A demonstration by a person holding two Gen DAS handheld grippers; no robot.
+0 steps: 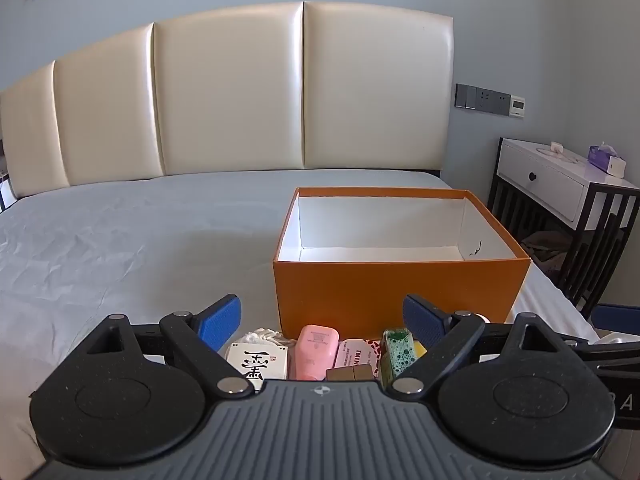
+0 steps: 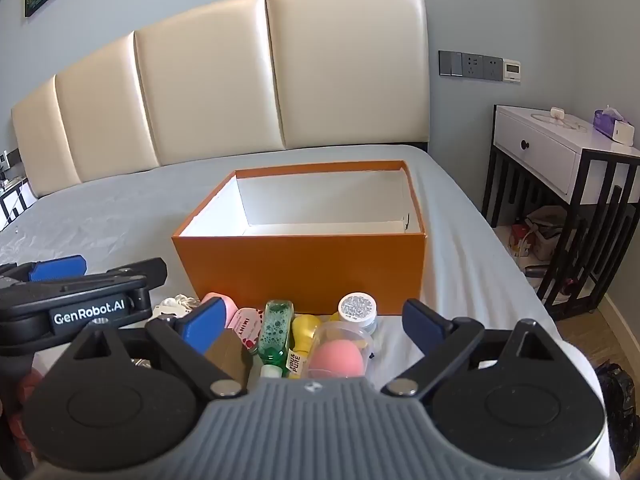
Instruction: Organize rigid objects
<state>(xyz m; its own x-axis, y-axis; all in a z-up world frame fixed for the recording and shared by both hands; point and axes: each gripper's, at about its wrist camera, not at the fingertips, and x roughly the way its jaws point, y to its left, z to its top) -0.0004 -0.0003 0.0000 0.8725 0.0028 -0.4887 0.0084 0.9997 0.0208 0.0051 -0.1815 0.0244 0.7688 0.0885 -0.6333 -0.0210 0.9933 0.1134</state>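
**Both grippers open over a row of small things in front of the orange box**

We hold our left gripper (image 1: 322, 322) above the near edge of the bed (image 1: 132, 240), its blue fingers (image 1: 222, 320) spread wide with nothing between them. Just below and ahead of it lies a row of small items: a white box with black lettering (image 1: 258, 360) toward its left finger, a pink bottle (image 1: 314, 350) under its middle, a pink-and-white packet (image 1: 356, 354) beside that, and a green bottle (image 1: 396, 352) by its right finger. A brown block (image 1: 350, 372) sits closest to the gripper body.

Our right gripper (image 2: 316, 326) is open too, gripping nothing. Between its fingers we see the green bottle (image 2: 276, 332) lying on its side, a yellow bottle (image 2: 302, 340) touching it, and a clear cup with a pink sponge (image 2: 340, 356) inside. A small silver-lidded jar (image 2: 357, 308) stands just ahead of the cup.

Beyond both grippers stands the orange box (image 2: 304, 268), open at the top, white inside, with no items visible inside it. The row of items lies against its near wall.

The left gripper shows at the left of the right wrist view, beside the right one. Far off to the right stands a white nightstand (image 2: 560, 160).
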